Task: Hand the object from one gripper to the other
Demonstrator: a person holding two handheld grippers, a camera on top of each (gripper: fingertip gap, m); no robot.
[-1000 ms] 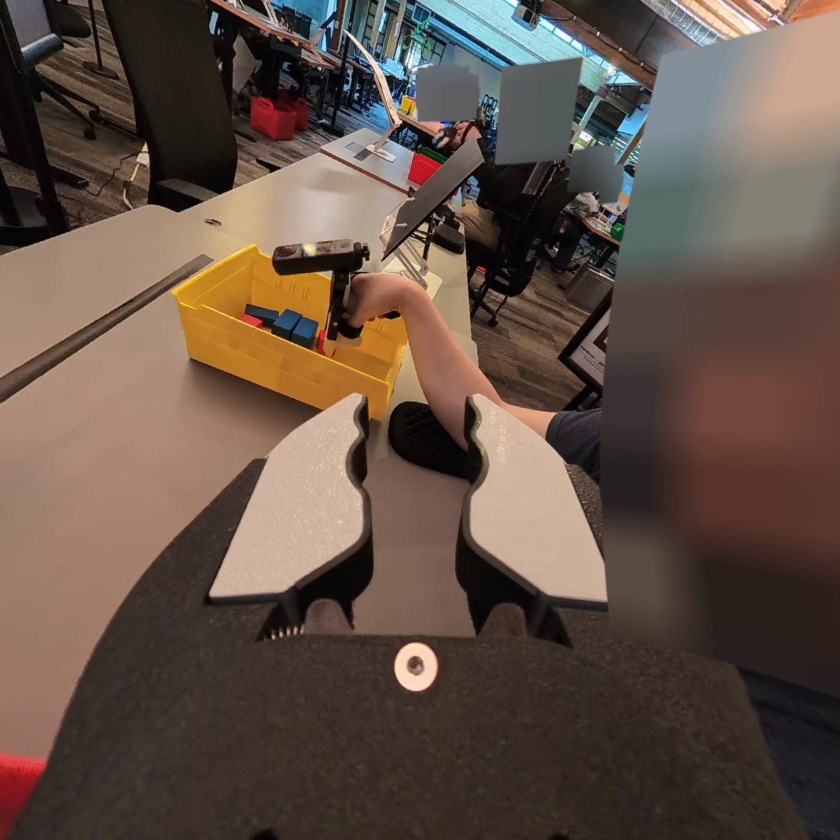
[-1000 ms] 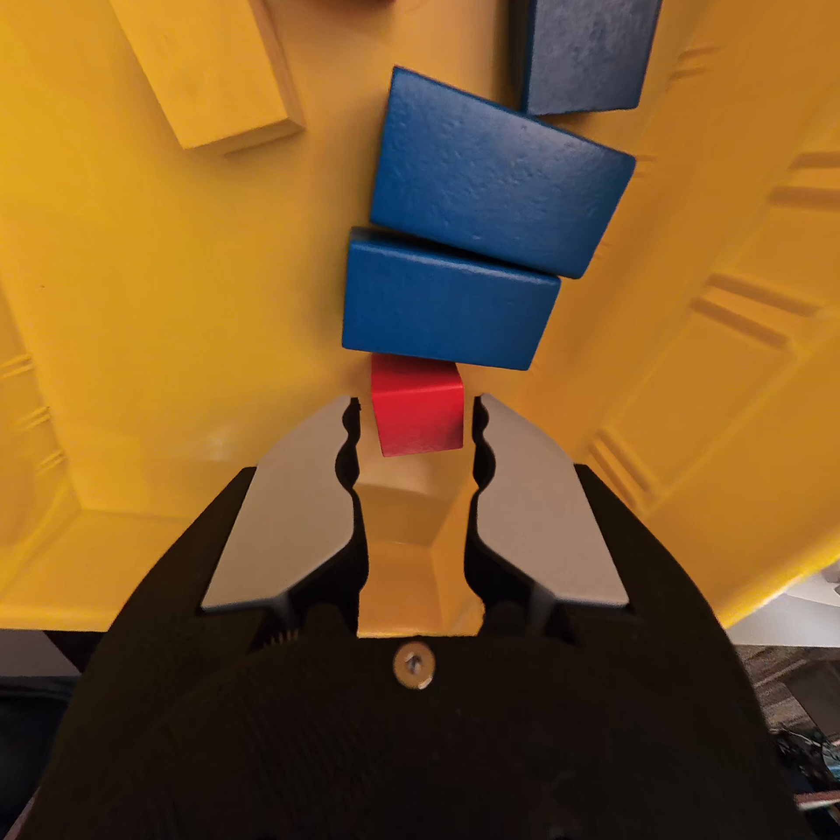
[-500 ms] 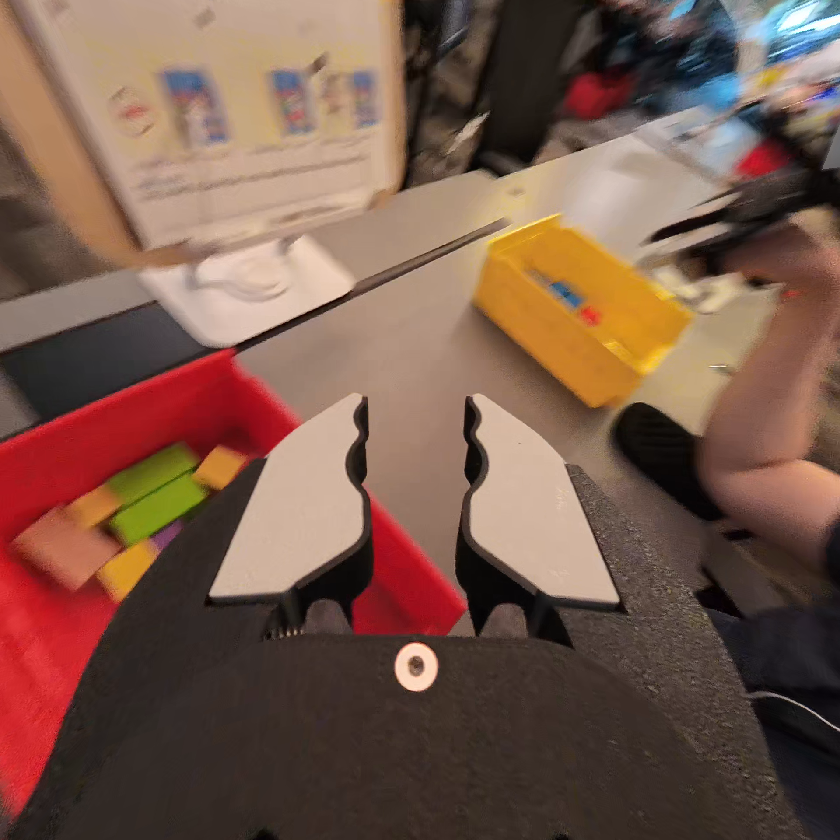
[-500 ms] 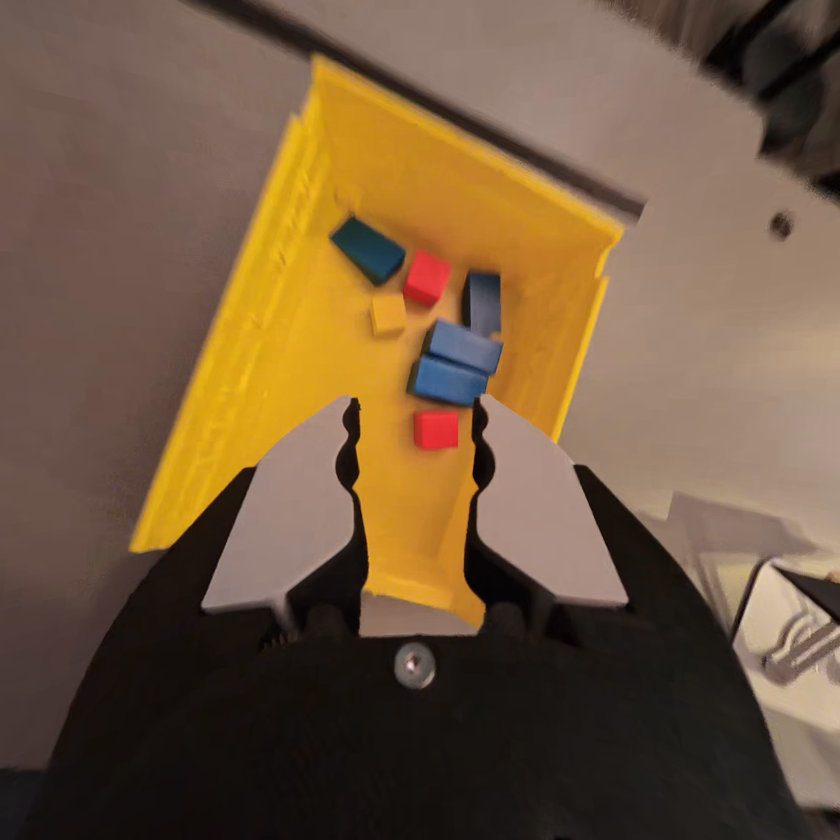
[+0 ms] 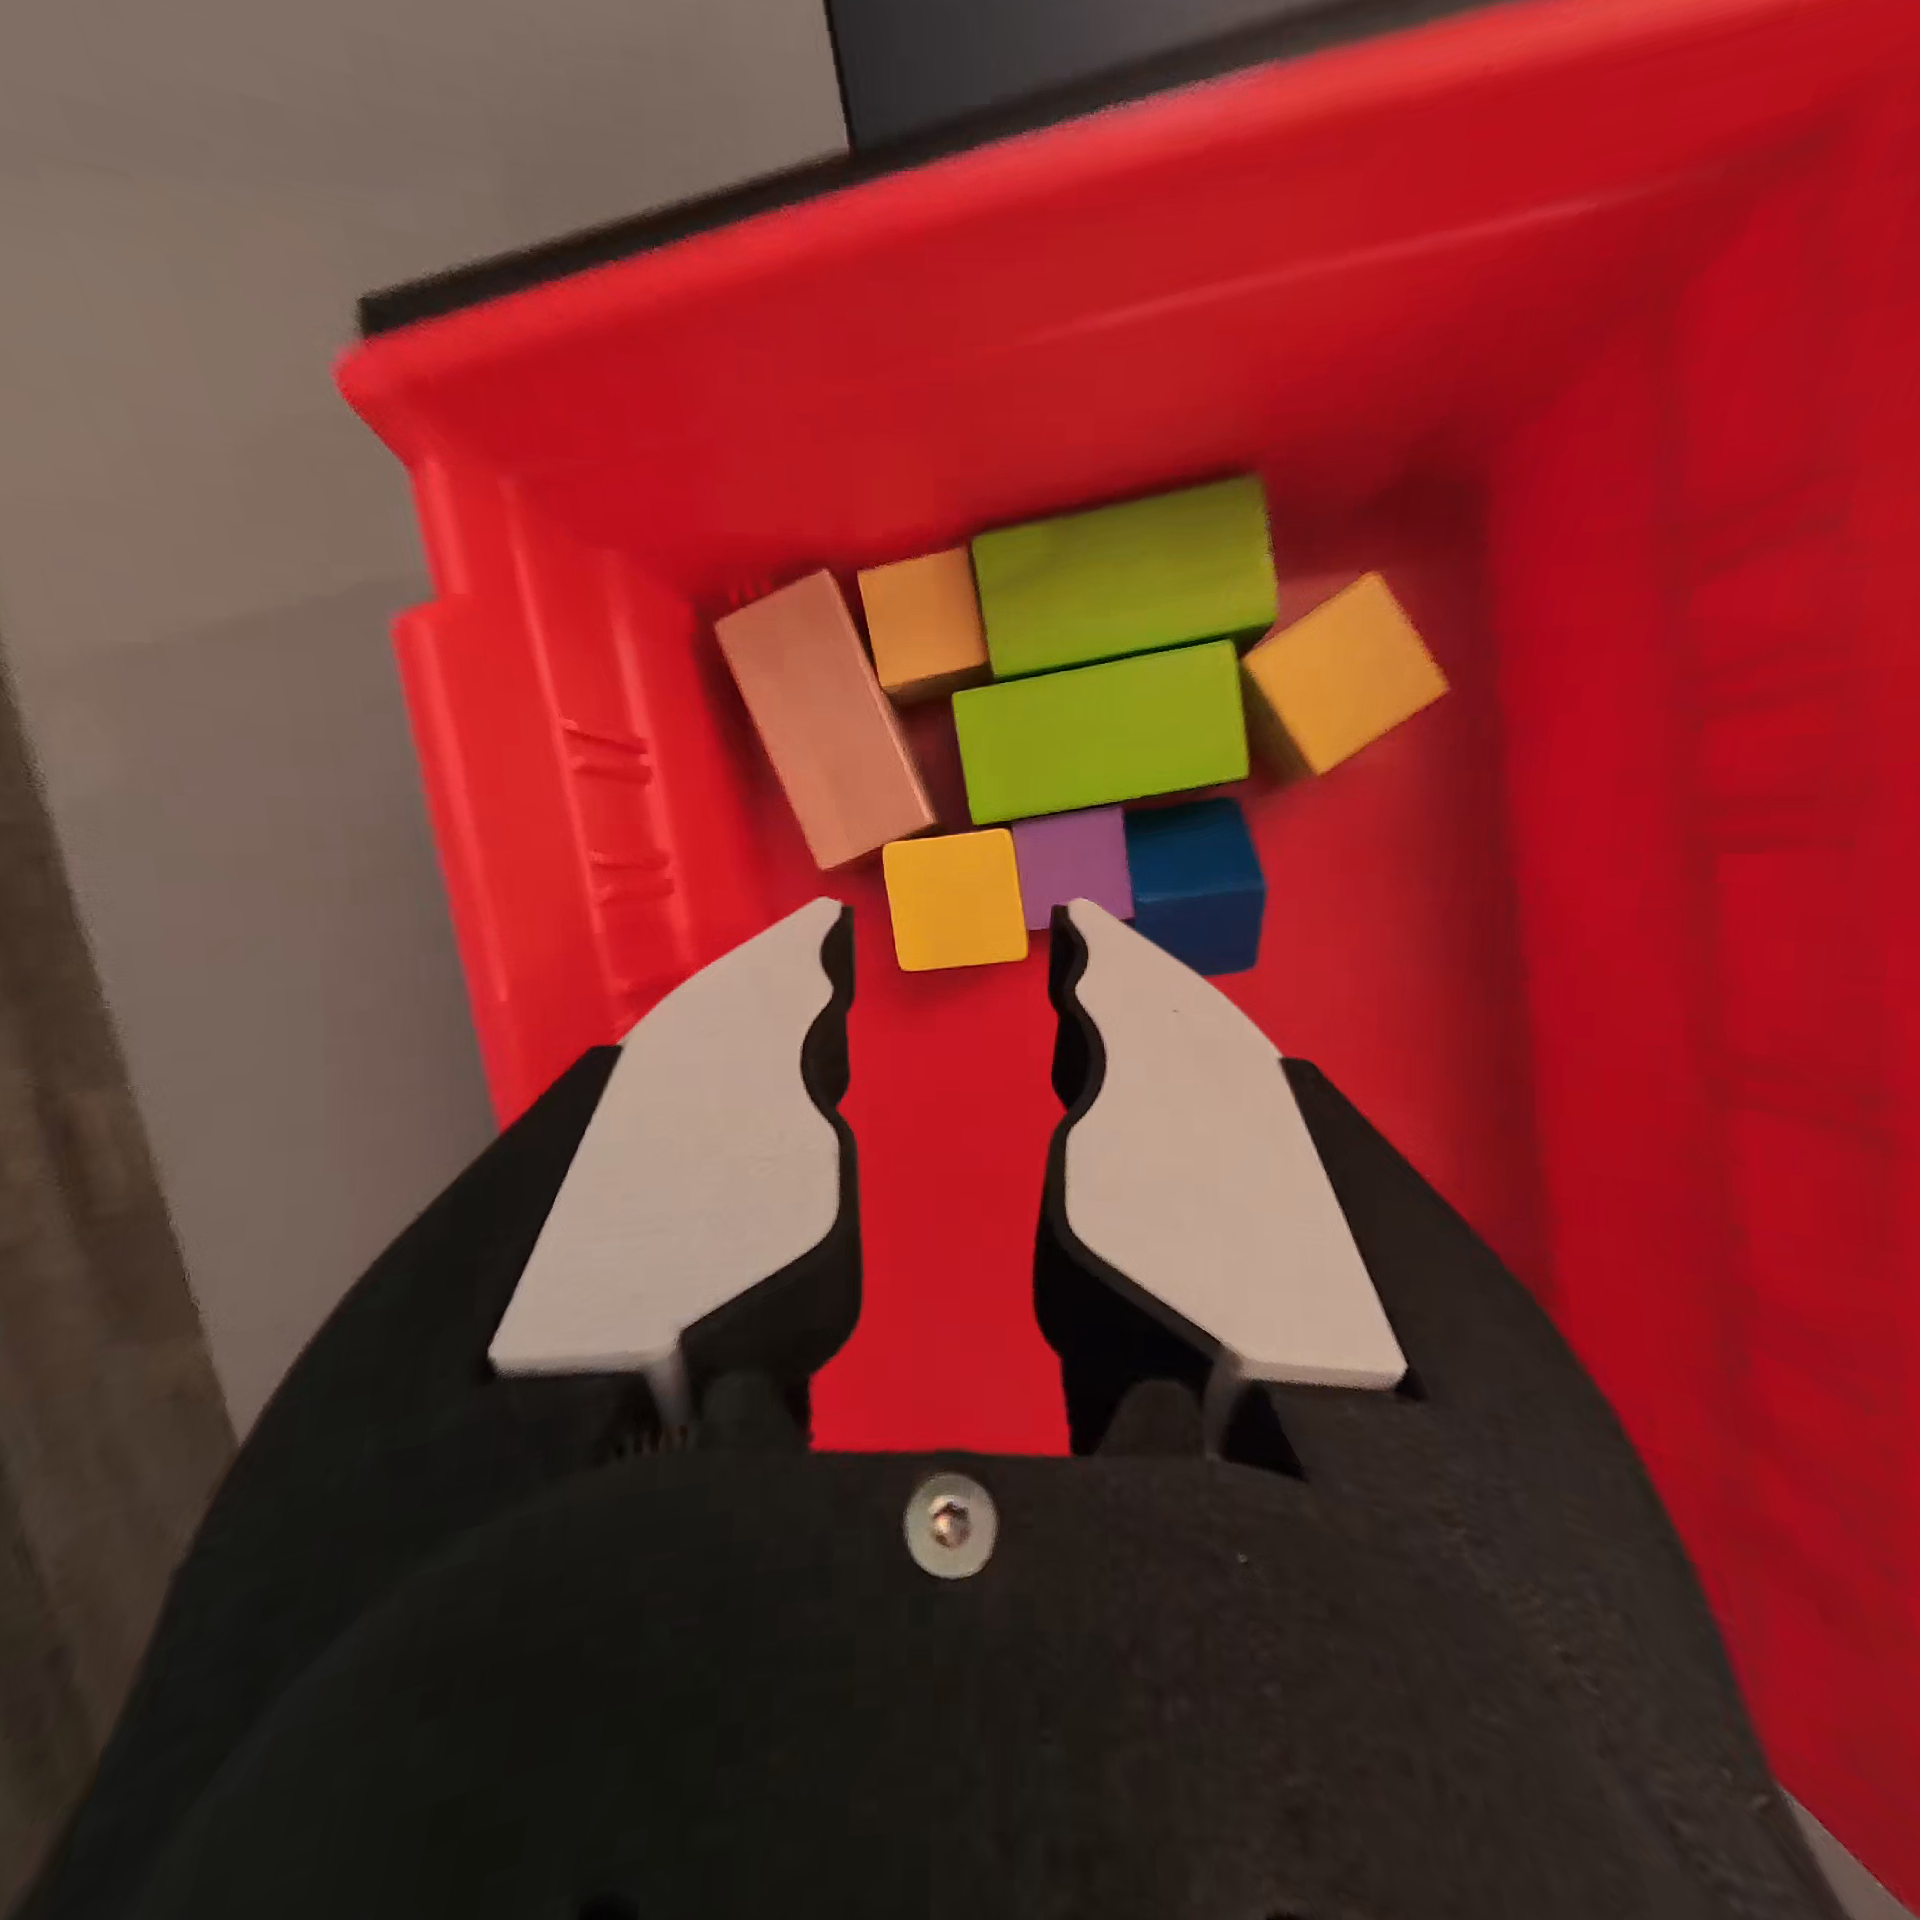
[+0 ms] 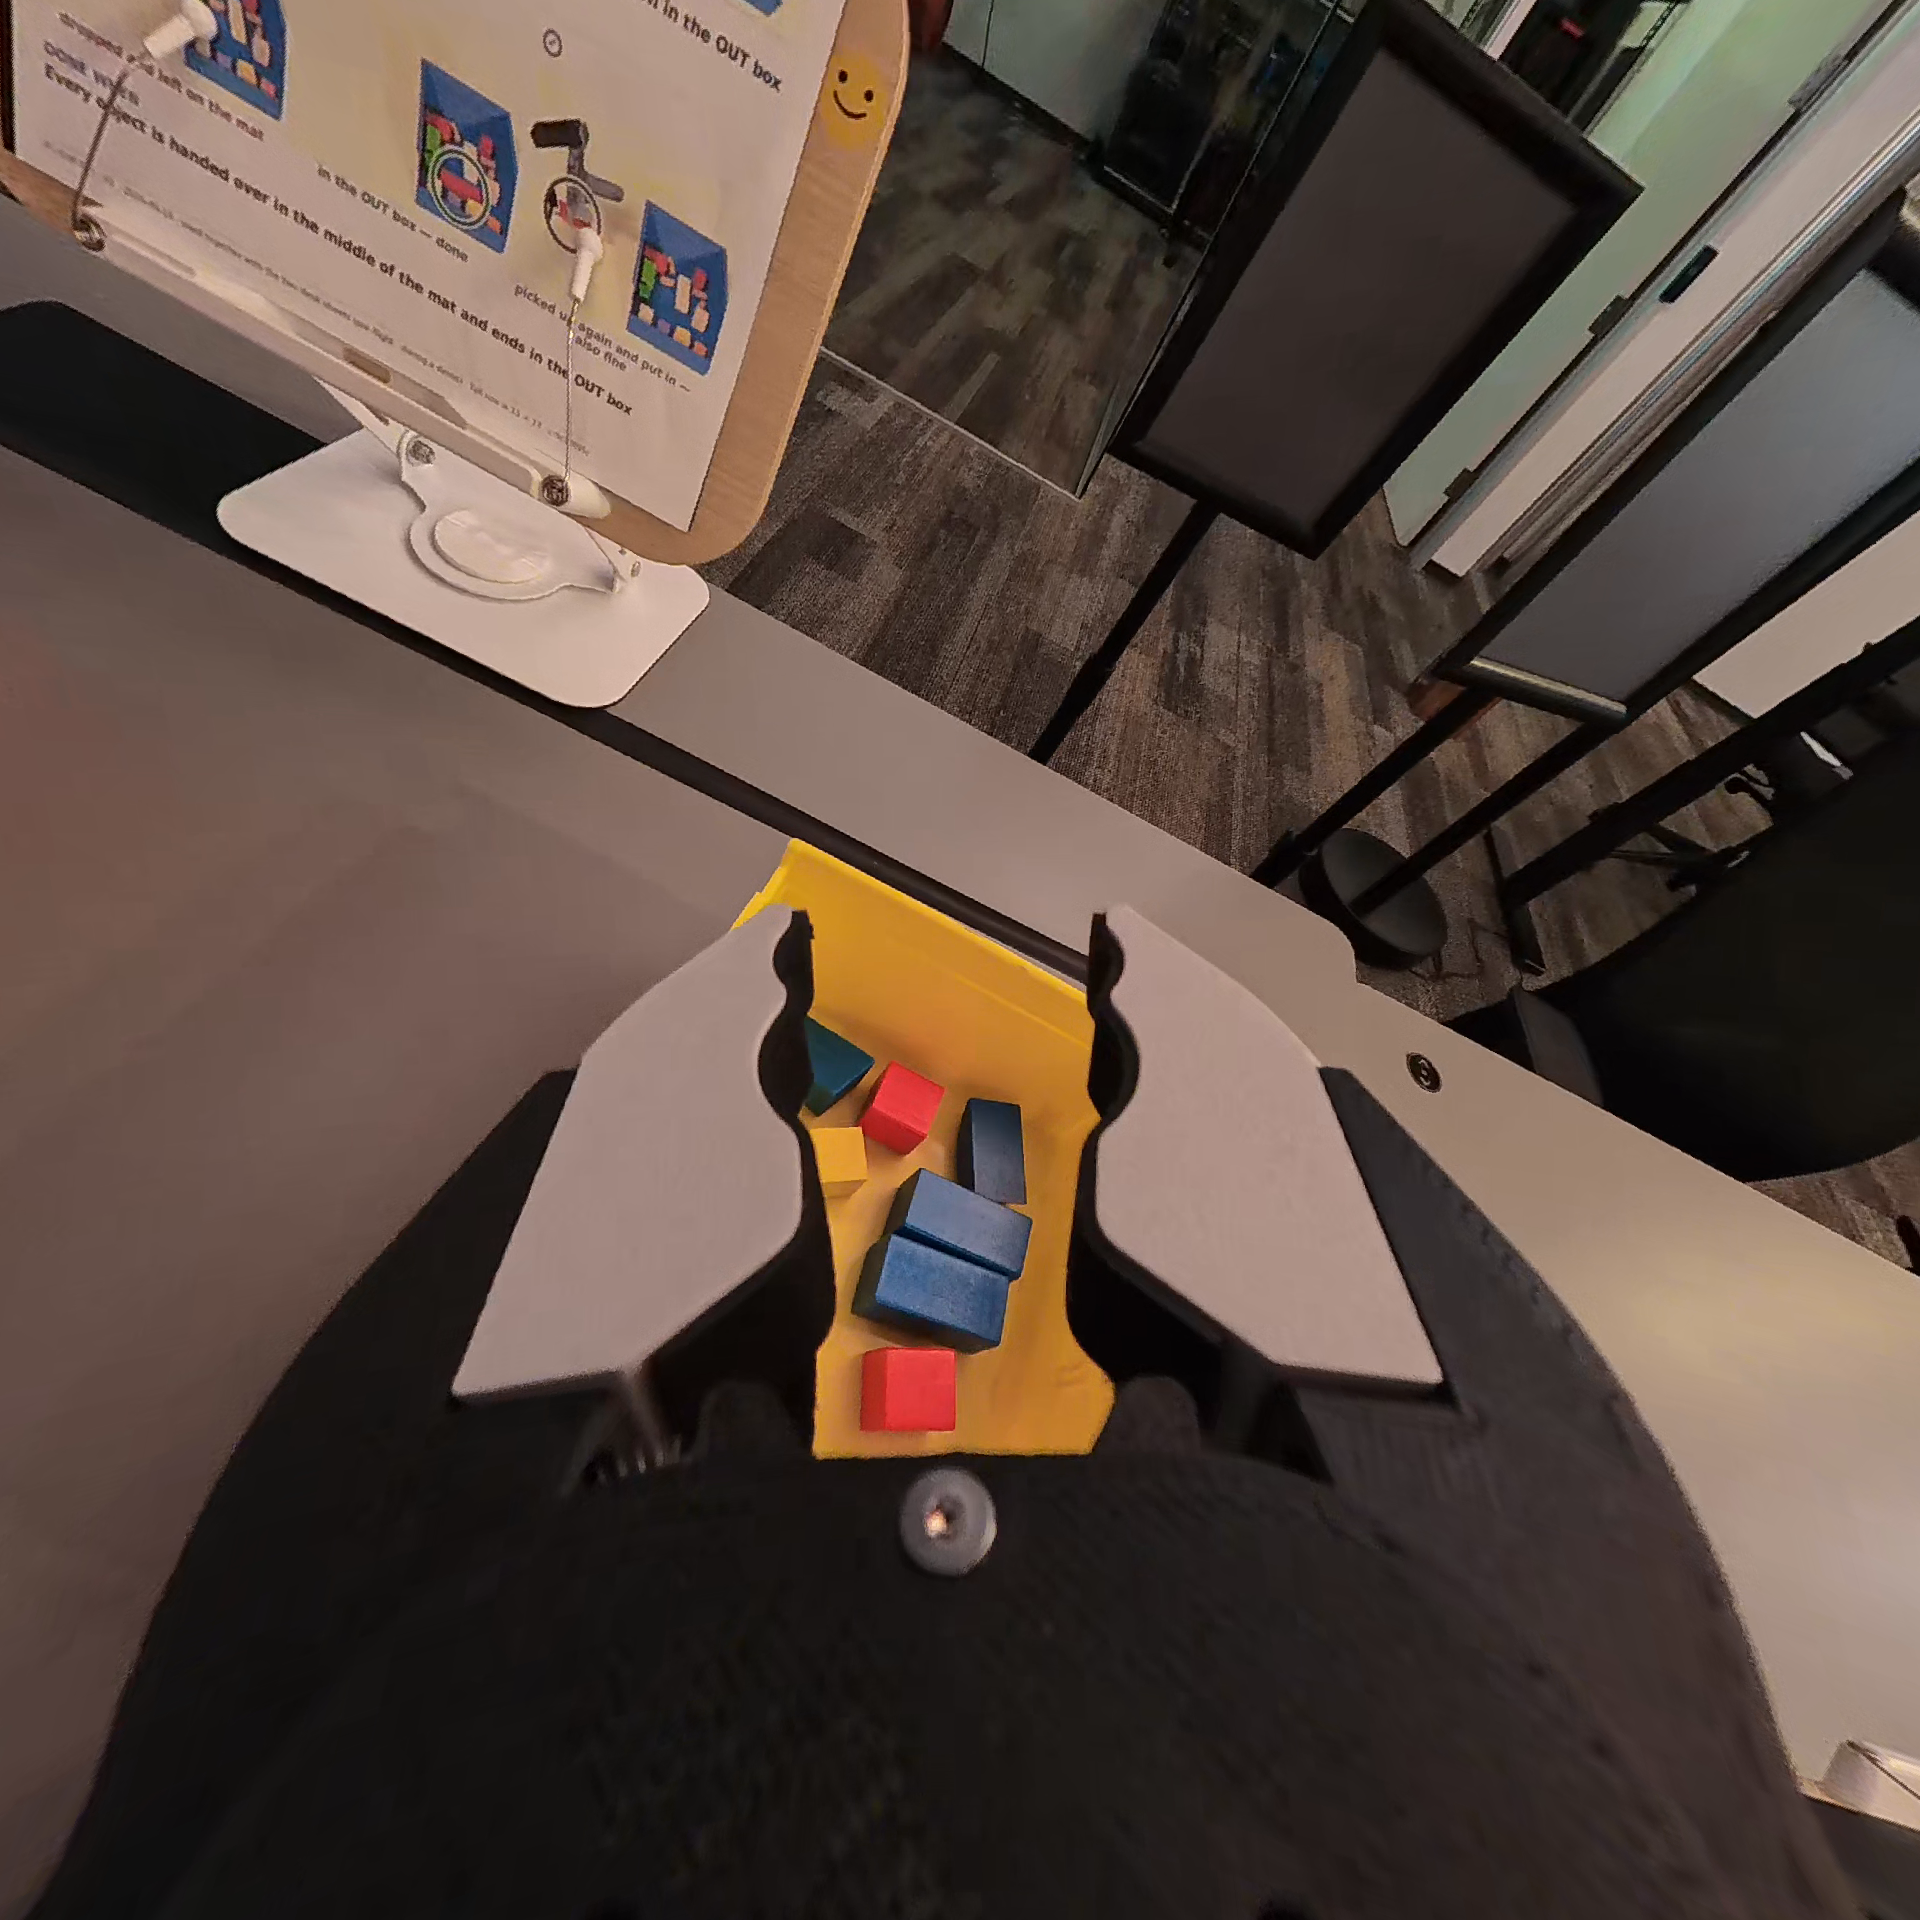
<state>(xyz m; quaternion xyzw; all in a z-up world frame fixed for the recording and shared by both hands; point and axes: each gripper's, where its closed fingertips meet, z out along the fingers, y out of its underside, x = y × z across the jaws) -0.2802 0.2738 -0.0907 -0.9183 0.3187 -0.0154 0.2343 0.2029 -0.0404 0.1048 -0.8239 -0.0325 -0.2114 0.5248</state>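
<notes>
My left gripper is open and empty above a red bin. Its tips flank a yellow cube lying below them. Beside that cube lie a purple cube, a blue cube, two green blocks, two orange cubes and a tan block. My right gripper is open and empty, high above a yellow bin. That bin holds two red cubes, several blue blocks and a small yellow cube.
A grey table carries both bins. A printed sheet on a wooden board in a white stand stands at the table's far left. Beyond the table edge are wood flooring and black partition frames.
My left gripper swung left from the yellow bin and dropped into the red bin over the yellow cube. My right gripper rose out of the yellow bin, leaving the red cube there.
</notes>
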